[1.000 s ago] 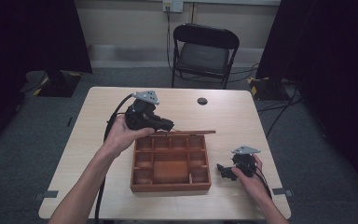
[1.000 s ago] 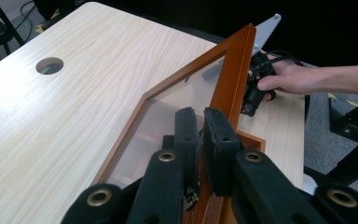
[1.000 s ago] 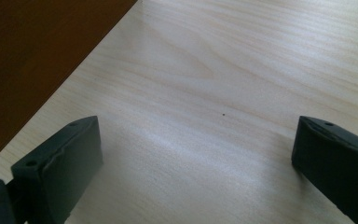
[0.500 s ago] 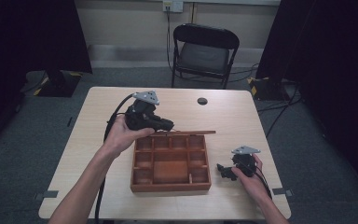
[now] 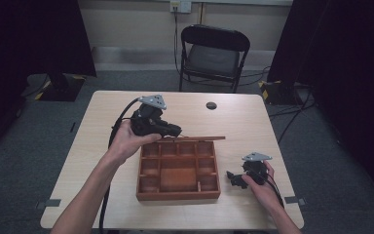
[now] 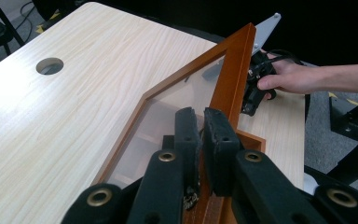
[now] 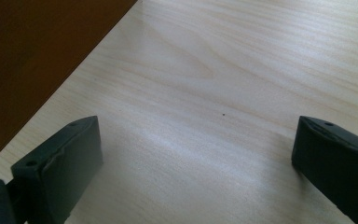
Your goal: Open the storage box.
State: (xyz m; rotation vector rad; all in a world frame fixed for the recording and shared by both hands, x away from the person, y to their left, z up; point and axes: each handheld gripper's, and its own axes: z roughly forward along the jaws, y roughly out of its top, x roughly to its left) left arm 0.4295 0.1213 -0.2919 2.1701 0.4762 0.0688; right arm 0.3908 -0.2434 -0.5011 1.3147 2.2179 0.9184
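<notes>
Left gripper (image 5: 175, 130) reaches over the wooden box (image 5: 177, 192), jaws clamped on its raised lid (image 6: 230, 84). Right gripper (image 5: 233, 178) rests just right of the box, jaws apart over bare table (image 5: 253, 122).

left forearm comes in from the bottom left and stretches well forward, hand wrapped round the left gripper (image 5: 173, 130), which points off to the right. in the left gripper view its two black pads (image 6: 216, 147) are squeezed in tight, barely a sliver between them. right arm is much shorter in frame, hand down near the person's side holding the right gripper (image 5: 232, 177) low, aimed leftish i think, hard to say from above. its jaws stand wide apart in the right gripper view.
</notes>
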